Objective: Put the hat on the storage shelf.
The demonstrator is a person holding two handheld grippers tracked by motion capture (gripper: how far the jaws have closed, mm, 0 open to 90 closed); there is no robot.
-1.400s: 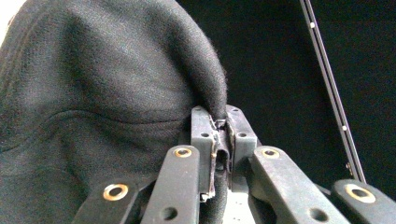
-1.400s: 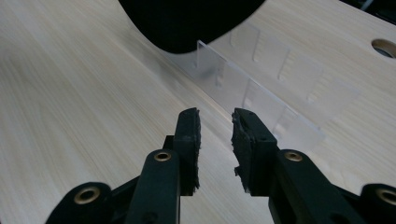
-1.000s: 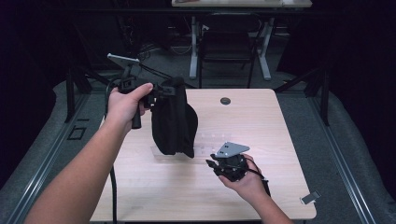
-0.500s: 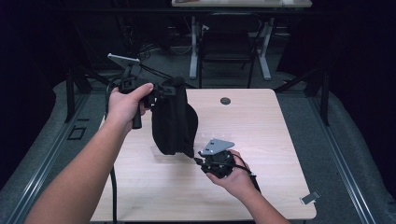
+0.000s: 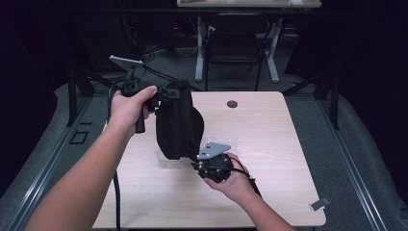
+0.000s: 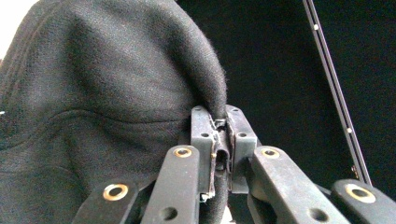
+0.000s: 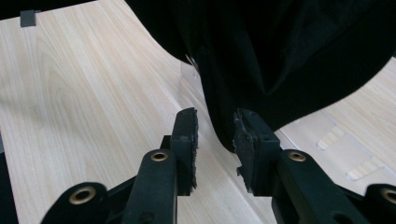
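— So what had changed just then?
— The right claw (image 5: 196,165) had moved left across the worktop (image 5: 269,139), from lower centre up to the bottom edge of the black cloth (image 5: 175,122). Its jaws stood apart, the hem between them, not yet pinched.
— And the left claw (image 6: 219,140)?
— Same as before: clenched on a fold, holding the cloth hanging at centre left. I judged a second grasp was coming.

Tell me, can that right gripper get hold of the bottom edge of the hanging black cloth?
Probably yes. The right gripper has its jaws open just short of the black cloth, whose lower edge hangs free above the table.
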